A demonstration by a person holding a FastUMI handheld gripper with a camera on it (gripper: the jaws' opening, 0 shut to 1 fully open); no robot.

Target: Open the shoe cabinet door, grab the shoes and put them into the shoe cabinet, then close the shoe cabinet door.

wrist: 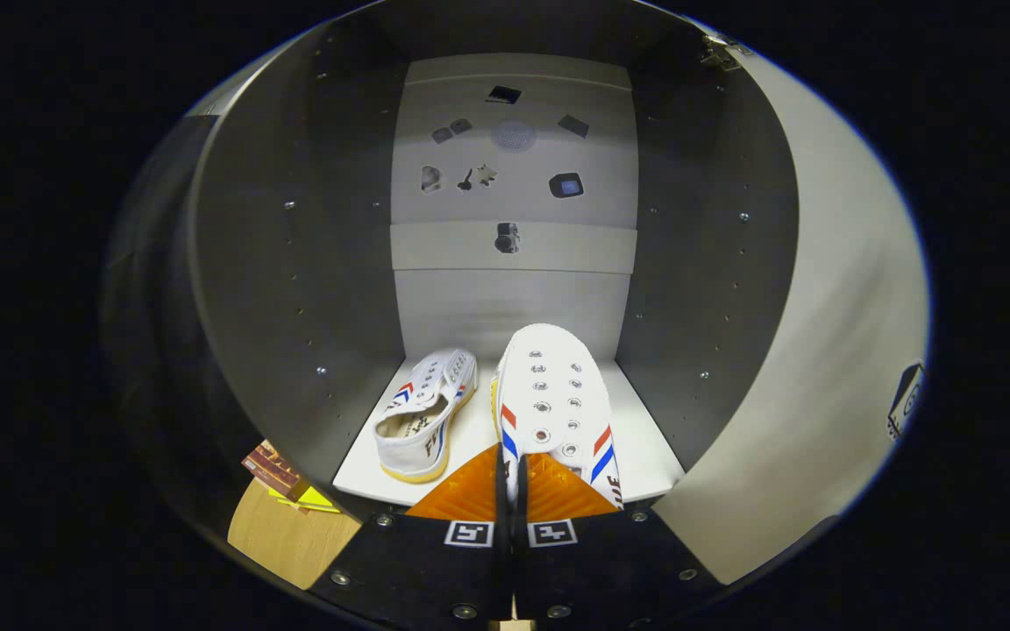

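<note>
Pinched between my hand-held gripper (512, 491) fingers, a white canvas sneaker (555, 407) points level into the grey cabinet (295, 289); beside it the matching sneaker (426, 412), open shelf right.

1. A wooden floor (290, 535) shows beside the tongs (511, 491), low on their left.
2. A brown patterned box (273, 469) lies on that floor, with yellow sheets (312, 499) just beside it.
3. Light falls brightest well beyond the tongs, straight ahead, and fades to shadow on either side.
4. Darkness lies further off to the left of the tongs.
</note>
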